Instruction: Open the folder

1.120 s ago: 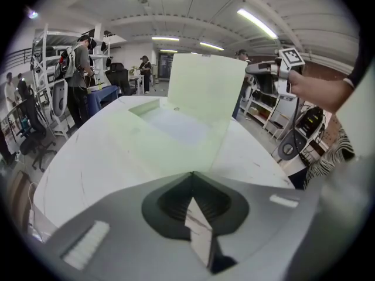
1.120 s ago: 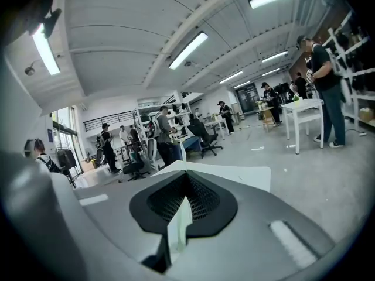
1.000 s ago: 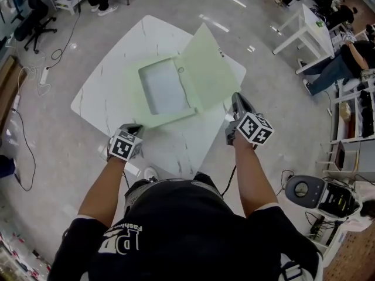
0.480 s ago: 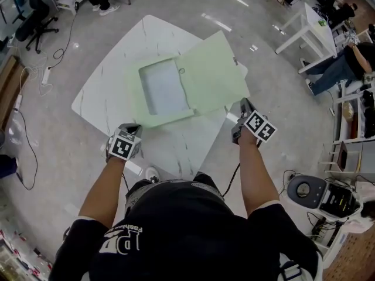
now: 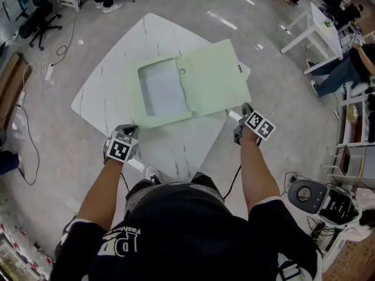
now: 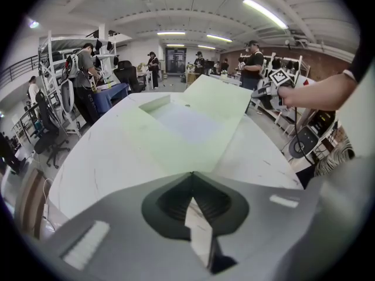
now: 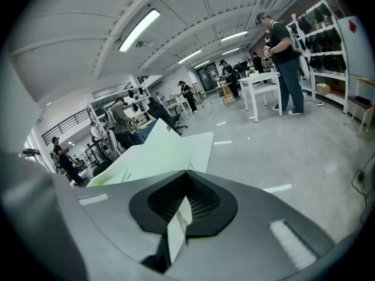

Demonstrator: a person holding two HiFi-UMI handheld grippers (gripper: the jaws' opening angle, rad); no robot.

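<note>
A light green folder (image 5: 158, 92) lies open on the white table (image 5: 105, 81), with a pale sheet in its left half. Its cover (image 5: 214, 81) is swung out to the right and rests almost flat past the table's right edge. My left gripper (image 5: 130, 129) is shut and empty at the near left edge of the table, pointing at the folder (image 6: 187, 122). Just off the table's near right corner my right gripper (image 5: 245, 106) is also shut and empty, a short way below the cover's near corner. From the right gripper view the cover (image 7: 158, 151) shows ahead to the left.
An office chair (image 5: 35, 10) and floor cables (image 5: 35, 81) are at the left. A white desk (image 5: 310, 28) and a person (image 5: 351, 63) are at the right, shelves beyond. A round device (image 5: 304, 195) sits on the floor at the near right.
The folder's cover has dropped from steeply raised to nearly flat on the right. My right gripper has sunk and drawn back to the right, away from the cover. The left gripper stayed put.
</note>
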